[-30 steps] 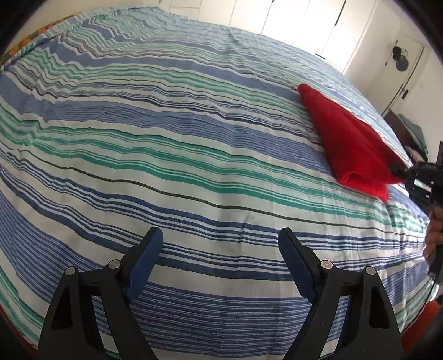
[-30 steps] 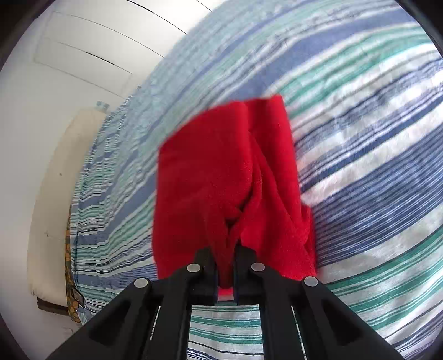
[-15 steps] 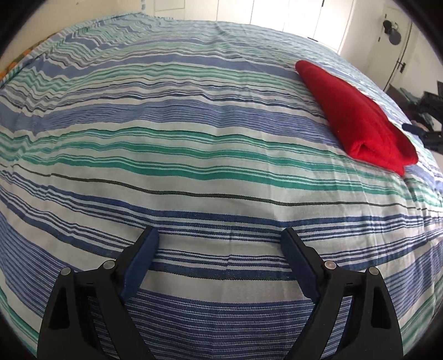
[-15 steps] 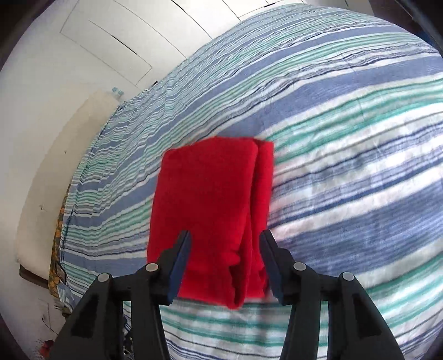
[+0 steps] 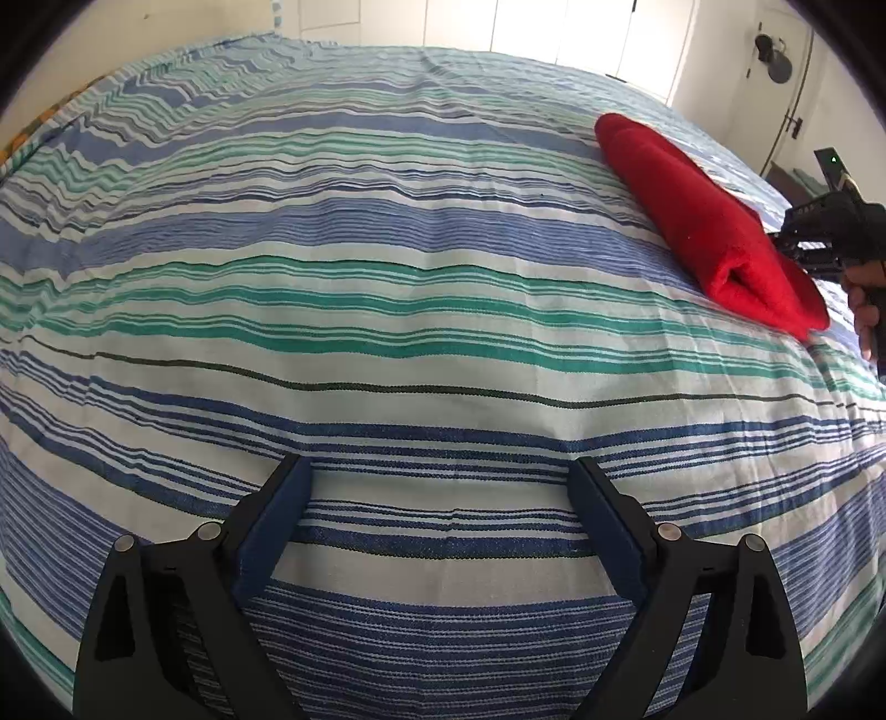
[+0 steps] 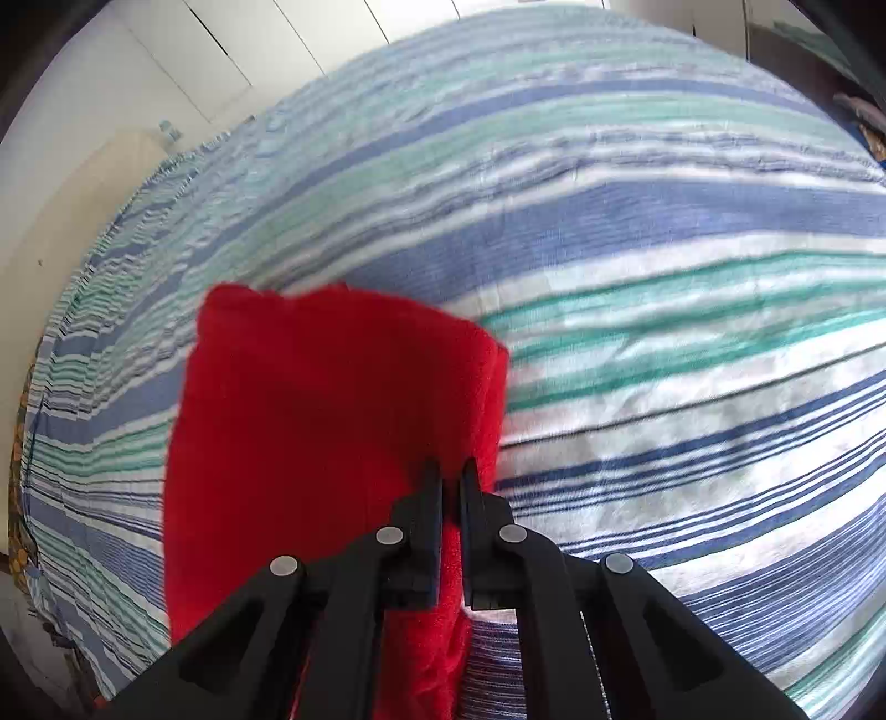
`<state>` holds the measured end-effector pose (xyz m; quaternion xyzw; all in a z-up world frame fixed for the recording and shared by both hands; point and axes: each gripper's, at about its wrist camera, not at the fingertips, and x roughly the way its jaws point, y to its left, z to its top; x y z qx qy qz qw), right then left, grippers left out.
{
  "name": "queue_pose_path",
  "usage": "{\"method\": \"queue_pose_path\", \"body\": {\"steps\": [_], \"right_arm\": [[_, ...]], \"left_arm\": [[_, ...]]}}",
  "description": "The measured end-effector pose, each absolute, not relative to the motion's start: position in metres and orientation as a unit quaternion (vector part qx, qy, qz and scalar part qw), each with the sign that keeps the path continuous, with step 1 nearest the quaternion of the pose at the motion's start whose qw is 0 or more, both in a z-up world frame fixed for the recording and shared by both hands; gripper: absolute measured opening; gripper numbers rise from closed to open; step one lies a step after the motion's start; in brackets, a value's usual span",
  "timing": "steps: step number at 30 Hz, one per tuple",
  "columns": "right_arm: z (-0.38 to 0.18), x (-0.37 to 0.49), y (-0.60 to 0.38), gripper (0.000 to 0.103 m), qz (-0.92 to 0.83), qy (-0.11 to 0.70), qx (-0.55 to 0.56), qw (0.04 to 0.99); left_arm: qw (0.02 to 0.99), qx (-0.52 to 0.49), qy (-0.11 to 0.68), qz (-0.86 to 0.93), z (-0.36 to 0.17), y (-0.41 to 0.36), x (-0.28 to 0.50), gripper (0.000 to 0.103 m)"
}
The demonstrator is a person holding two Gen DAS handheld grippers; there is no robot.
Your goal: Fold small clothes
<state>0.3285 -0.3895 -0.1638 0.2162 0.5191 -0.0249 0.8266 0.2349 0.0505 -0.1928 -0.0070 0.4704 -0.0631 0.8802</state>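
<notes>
A red cloth (image 5: 703,221), folded into a long thick bundle, lies on the striped bedspread (image 5: 387,277) at the far right of the left wrist view. In the right wrist view the red cloth (image 6: 332,415) fills the lower left. My right gripper (image 6: 451,476) is shut on the cloth's near right edge, with red fabric pinched between the pads. The right gripper's black body and the hand (image 5: 864,310) holding it show at the bundle's right end. My left gripper (image 5: 440,471) hovers over bare bedspread well to the left of the cloth, its jaws opening wide with only the bedspread under them.
The blue, green and white bedspread (image 6: 664,277) covers the whole bed. White cupboard doors (image 5: 581,33) stand beyond the far edge, with a door (image 5: 792,83) at the back right. A pale wall (image 6: 83,194) runs along the bed's left side.
My right gripper let go of the bunched cloth, opened, slid to the bundle's near right edge and shut on it again. The cloth now lies flatter. The left gripper barely moved, its jaws a little wider.
</notes>
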Motion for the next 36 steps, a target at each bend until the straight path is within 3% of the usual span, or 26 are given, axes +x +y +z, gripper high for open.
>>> {"method": "queue_pose_path", "body": {"steps": [3, 5, 9, 11, 13, 18, 23, 26, 36], "right_arm": [[-0.152, 0.319, -0.389, 0.023, -0.022, 0.501, 0.218, 0.837], [-0.137, 0.307, -0.385, 0.041, -0.027, 0.492, 0.189, 0.85], [-0.1, 0.271, -0.361, 0.042, -0.006, 0.454, 0.139, 0.88], [-0.095, 0.249, -0.348, 0.057, 0.018, 0.441, 0.157, 0.883], [-0.104, 0.234, -0.336, 0.058, 0.05, 0.439, 0.182, 0.878], [-0.164, 0.225, -0.325, 0.058, 0.025, 0.519, 0.191, 0.833], [-0.136, 0.185, -0.328, 0.06, 0.012, 0.461, 0.216, 0.861], [-0.123, 0.153, -0.323, 0.07, 0.015, 0.44, 0.191, 0.877], [-0.144, 0.085, -0.337, 0.07, -0.013, 0.433, 0.199, 0.879]], "left_arm": [[0.88, -0.006, 0.47, -0.063, -0.193, 0.05, 0.235, 0.094], [0.881, -0.003, 0.469, -0.061, -0.193, 0.049, 0.234, 0.095], [0.881, -0.003, 0.469, -0.062, -0.193, 0.049, 0.233, 0.095], [0.881, -0.003, 0.47, -0.063, -0.194, 0.05, 0.234, 0.095], [0.88, -0.001, 0.47, -0.065, -0.195, 0.049, 0.234, 0.097], [0.88, 0.008, 0.471, -0.067, -0.198, 0.047, 0.233, 0.098], [0.88, 0.008, 0.471, -0.069, -0.198, 0.046, 0.232, 0.1], [0.881, 0.012, 0.468, -0.068, -0.198, 0.044, 0.231, 0.101], [0.881, 0.014, 0.468, -0.065, -0.198, 0.043, 0.229, 0.101]]}}
